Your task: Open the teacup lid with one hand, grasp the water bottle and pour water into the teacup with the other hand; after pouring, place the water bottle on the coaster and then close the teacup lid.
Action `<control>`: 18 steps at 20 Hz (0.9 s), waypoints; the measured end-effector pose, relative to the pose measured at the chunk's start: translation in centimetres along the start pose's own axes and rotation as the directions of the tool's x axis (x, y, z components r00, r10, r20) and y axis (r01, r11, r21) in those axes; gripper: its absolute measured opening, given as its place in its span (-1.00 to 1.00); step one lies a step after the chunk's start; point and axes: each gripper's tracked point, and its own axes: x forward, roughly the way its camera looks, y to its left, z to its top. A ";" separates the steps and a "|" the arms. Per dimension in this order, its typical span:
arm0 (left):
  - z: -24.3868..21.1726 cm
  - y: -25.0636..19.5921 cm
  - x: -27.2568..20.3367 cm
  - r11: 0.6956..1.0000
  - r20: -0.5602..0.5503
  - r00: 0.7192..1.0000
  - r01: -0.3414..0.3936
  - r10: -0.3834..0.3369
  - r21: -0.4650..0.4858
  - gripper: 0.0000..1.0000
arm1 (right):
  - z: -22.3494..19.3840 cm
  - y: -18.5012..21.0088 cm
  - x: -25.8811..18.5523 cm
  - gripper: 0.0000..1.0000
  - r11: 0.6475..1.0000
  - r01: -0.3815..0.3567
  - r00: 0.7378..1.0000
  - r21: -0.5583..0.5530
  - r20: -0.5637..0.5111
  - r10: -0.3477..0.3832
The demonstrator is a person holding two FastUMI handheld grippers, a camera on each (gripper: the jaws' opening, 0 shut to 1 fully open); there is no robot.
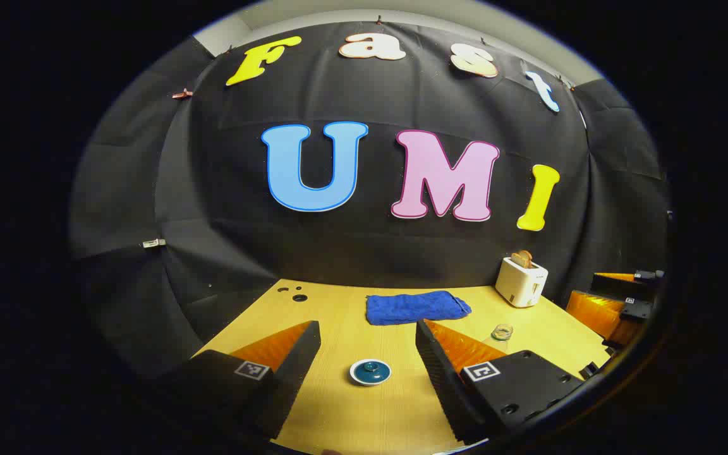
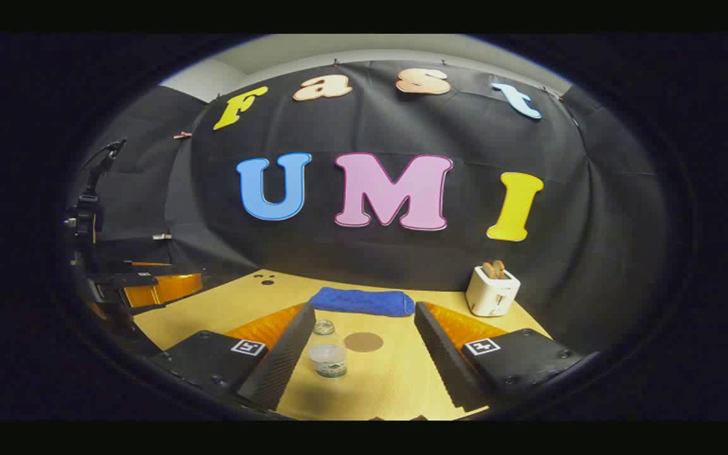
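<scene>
Both tongs hovered wide open over the bench (image 1: pixel 345 303), holding nothing; no step of the task appeared begun. In the left gripper view the left tongs (image 1: pixel 369 354) framed the lidded teacup (image 1: pixel 370 371), which sat between the two fingers at twelve o'clock, just ahead of the tips, its knob pointing straight up; the left tongs looked nearer to it and so the likelier to lift the lid. In the right gripper view the right tongs (image 2: pixel 364 347) faced the water bottle (image 2: pixel 327 354), which stood upright, long axis vertical, at about eleven o'clock, close beside the left-hand finger; the round coaster (image 2: pixel 363 342) lay just beyond it at twelve o'clock, apart from the bottle. Count: one teacup with one lid, one bottle, one coaster, one blue towel (image 2: pixel 363 301) folded at the far edge at twelve o'clock, one white toaster (image 2: pixel 492 291) at two o'clock with bread in its slots; the coming grasp likely turned on shifting the right tongs slightly toward eleven o'clock to centre the bottle.
</scene>
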 end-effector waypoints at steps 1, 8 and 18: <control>0.0 -0.1 0.3 1.000 -0.003 1.000 -0.001 0.001 0.006 0.91 | -0.3 0.2 0.1 0.96 1.000 -0.013 1.000 0.000 -0.004 0.013; -1.7 -0.7 2.7 0.999 -0.022 1.000 -0.017 0.017 0.031 0.91 | -3.2 0.6 1.5 0.96 0.995 -0.067 0.996 0.075 -0.049 0.070; -6.2 0.0 6.4 0.998 -0.081 0.996 -0.027 0.031 0.055 0.91 | -6.4 2.0 2.6 0.96 0.988 -0.122 0.986 0.090 -0.103 0.131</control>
